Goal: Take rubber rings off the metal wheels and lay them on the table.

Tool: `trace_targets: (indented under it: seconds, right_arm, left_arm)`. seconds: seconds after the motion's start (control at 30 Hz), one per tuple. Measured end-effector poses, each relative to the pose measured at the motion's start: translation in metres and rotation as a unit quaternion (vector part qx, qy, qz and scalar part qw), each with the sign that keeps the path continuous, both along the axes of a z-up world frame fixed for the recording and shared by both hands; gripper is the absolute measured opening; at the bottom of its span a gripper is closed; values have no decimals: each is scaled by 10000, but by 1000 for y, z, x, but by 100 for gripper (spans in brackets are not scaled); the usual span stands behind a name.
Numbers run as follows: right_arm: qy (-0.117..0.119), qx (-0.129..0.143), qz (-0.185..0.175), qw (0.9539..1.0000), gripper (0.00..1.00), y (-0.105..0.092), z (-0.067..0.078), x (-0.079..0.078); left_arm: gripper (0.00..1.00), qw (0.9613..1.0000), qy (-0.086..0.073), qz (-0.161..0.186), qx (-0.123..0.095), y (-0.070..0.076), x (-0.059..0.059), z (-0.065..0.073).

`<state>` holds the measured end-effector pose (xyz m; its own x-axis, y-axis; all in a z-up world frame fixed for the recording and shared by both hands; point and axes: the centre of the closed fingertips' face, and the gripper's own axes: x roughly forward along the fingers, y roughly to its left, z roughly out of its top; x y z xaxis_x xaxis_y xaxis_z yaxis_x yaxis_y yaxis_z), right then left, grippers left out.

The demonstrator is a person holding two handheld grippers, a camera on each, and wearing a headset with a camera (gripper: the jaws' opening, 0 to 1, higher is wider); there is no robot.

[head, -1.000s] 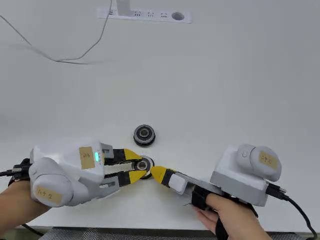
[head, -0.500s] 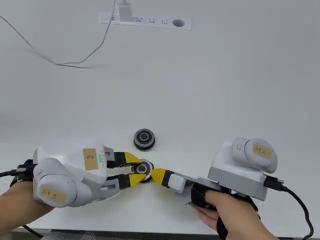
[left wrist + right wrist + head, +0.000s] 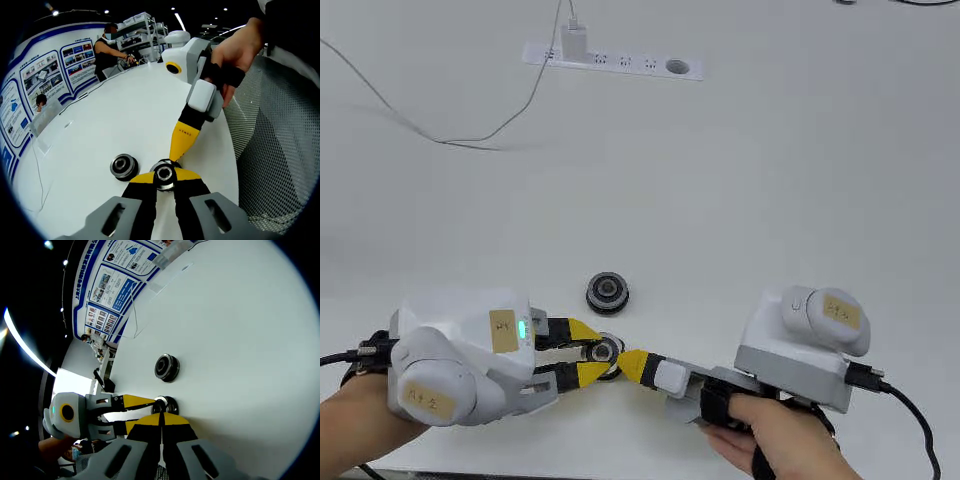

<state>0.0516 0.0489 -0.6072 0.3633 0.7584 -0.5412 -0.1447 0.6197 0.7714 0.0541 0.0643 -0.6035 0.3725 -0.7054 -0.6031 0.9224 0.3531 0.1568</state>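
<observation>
Pinning one metal wheel just over the table between its narrowed jaws, the left gripper steadies it while the right gripper, jaws pressed together with nothing seen between, noses the rubber ring; the ring-peeling step is in hand, and next it likely must be pried off the rim.

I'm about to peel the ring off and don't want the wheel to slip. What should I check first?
1. Grip: left tongs clamp the held wheel: ok.
2. Right tongs shut, tips at that wheel's rim: ok.
3. Right tip caught under the rubber ring: cannot tell.
4. Second wheel stands apart from both tongs: ok.
5. Bare table nearby to lay the ring on: ok.
</observation>
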Motion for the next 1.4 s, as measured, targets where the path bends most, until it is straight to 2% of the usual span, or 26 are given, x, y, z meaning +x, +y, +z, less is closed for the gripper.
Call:
trace_targets:
  seconds: [0.13,0.33,0.73,0.93,1.4]
  right_arm:
    - [-69,-20,52,10000,0,1,2,-1]
    - [-134,-5,132,9998,0,3,6,-2]
    - [-351,-148,372,9986,0,7,10,-4]
    - [-505,-230,497,9972,0,7,12,-6]
    - [-781,-257,796,9934,0,11,19,-11]
  left_arm:
    - [12,10000,-50,-59,40,-1,0,1]
    - [12,10000,-43,-26,28,0,-1,1]
    - [12,10000,-38,26,6,1,0,0]
    - [12,9999,1,65,-95,1,-1,1]
    - [12,9999,-33,70,-101,1,-2,0]
